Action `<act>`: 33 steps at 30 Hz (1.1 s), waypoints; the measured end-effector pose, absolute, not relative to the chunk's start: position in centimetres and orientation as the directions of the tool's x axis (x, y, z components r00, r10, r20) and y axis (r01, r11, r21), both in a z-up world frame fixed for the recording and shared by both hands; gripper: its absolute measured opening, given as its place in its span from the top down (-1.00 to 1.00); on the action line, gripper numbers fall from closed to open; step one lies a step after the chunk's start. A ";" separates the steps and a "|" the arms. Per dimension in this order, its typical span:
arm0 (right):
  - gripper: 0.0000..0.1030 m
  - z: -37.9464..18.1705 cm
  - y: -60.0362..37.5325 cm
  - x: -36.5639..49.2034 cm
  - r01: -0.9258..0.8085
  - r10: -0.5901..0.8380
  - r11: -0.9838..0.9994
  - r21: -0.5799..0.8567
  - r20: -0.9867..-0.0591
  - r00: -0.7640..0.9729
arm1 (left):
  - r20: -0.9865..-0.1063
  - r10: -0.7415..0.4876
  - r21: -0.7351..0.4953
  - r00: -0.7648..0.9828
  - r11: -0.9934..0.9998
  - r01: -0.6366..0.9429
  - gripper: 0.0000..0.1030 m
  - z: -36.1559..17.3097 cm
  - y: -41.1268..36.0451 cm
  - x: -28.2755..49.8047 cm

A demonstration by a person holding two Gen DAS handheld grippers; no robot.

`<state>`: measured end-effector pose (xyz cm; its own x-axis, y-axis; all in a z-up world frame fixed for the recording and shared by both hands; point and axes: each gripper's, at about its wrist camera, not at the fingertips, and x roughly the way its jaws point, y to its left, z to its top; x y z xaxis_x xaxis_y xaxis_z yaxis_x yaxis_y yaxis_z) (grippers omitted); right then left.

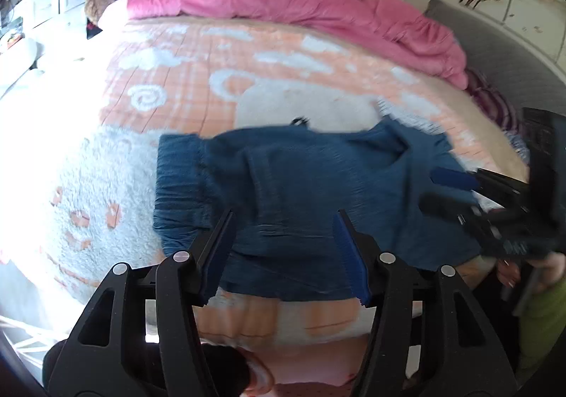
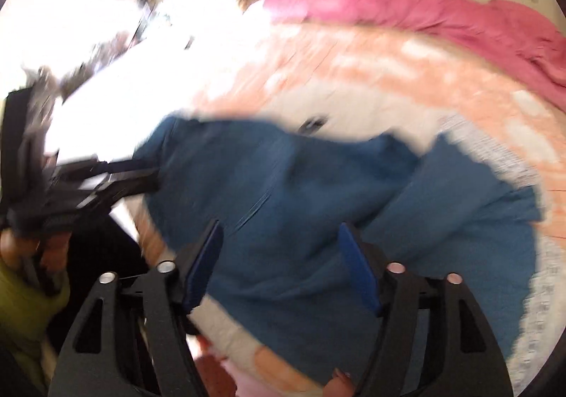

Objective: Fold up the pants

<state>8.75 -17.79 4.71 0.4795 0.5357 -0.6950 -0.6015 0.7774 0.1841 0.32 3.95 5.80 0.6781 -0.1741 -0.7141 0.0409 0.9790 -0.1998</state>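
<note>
The pants point(image 1: 300, 191) lay bunched on the bed point(image 1: 219, 64) — soft, limp, likely to sag. Both the left gripper point(image 1: 283, 248) and right gripper point(image 2: 279, 262) hovered above, jaws apart, empty — best pinched at waistband or hems.

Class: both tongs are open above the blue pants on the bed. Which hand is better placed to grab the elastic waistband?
Probably left. The left tongs hang open beside the gathered waistband; the right tongs hover over the legs end.
</note>
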 end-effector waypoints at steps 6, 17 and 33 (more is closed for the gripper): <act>-0.35 5.9 -22.5 11.2 -0.466 0.462 0.862 0.198 -0.687 0.561 | -0.717 -0.242 -0.171 0.654 0.970 0.172 -0.07 7.0 -1.1 1.5; -0.39 6.3 -25.2 16.0 -0.378 0.361 0.915 0.143 -0.707 0.608 | -0.806 -0.405 -0.260 0.431 0.897 0.356 0.13 2.1 -9.7 8.2; -0.39 1.4 -19.1 28.0 -0.348 0.173 0.937 -0.023 -0.836 0.520 | -0.772 -0.515 -0.352 0.373 0.834 0.424 0.81 0.1 -14.1 8.7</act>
<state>28.04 -19.13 1.38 0.5201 0.1725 -0.8365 -0.3479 0.9373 -0.0230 8.67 -14.05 0.05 0.3728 -0.5154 -0.7716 0.4243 0.8342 -0.3522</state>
